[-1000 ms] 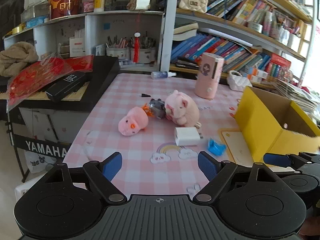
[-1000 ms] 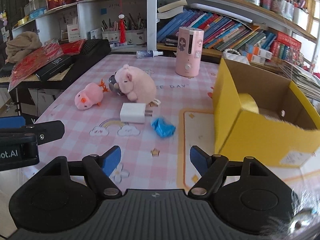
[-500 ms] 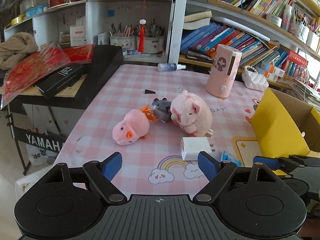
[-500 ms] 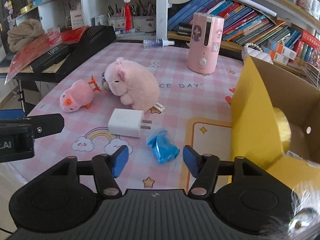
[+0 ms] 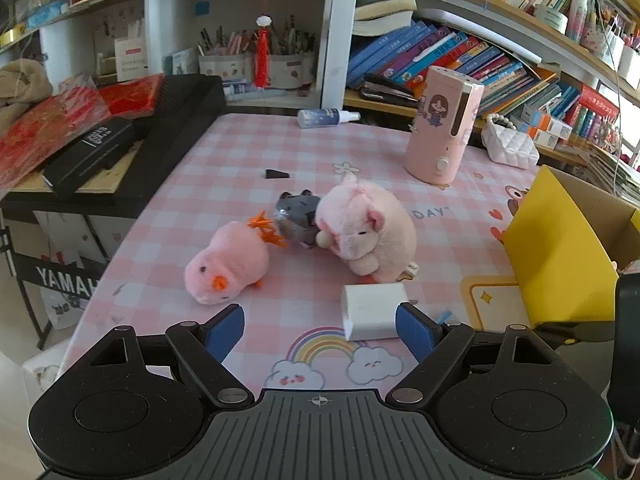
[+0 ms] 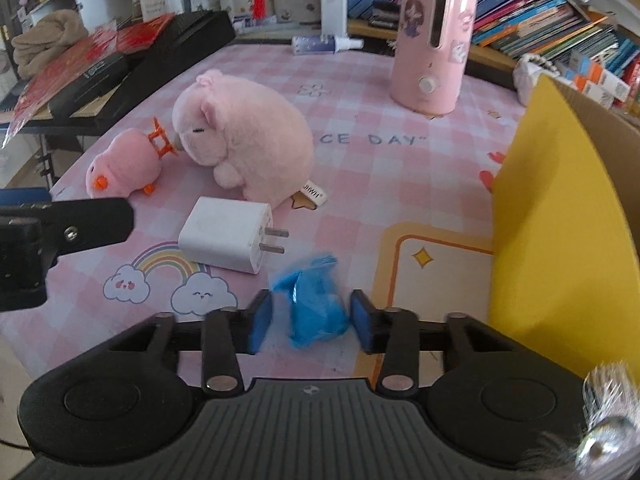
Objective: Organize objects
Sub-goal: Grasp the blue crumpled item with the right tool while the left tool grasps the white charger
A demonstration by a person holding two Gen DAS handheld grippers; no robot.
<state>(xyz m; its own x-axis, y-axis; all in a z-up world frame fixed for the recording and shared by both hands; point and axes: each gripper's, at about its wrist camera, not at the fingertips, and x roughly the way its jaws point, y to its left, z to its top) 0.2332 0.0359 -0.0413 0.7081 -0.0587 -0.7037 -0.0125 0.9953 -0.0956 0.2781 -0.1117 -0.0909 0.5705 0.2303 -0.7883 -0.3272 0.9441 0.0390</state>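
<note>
Right wrist view shows the change plainly: half a second ago the blue wrapper [image 6: 318, 304] lay ahead of the fingertips, and now the right gripper [image 6: 311, 317] has come forward so the wrapper sits between its two blue pads, which have narrowed around it. The right pad looks to touch the wrapper's edge; a sliver of mat shows beside the left pad, so the jaws are part-closed around it, not yet pinching. My reading is that the wrapper is the next thing to be picked, probably bound for the yellow box [image 6: 560, 216] standing close on the right of this gripper.

Left wrist view has moved in as well. The left gripper [image 5: 320, 332] hangs with its fingers spread wide and empty, and the charger [image 5: 372, 310] now lies just ahead of its right fingertip, where a second ago it was well ahead. The chick [image 5: 224, 266] is ahead to the left, the pig [image 5: 366, 236] beyond the charger, a grey toy [image 5: 296, 216] wedged between the two plush.

Readable writing: "CE DAY" on the mat [image 6: 372, 140] past the pig, "YAMAH" on the keyboard stand [image 5: 66, 280] far left. The pig's tag [image 6: 314, 193] carries print too small to read.
</note>
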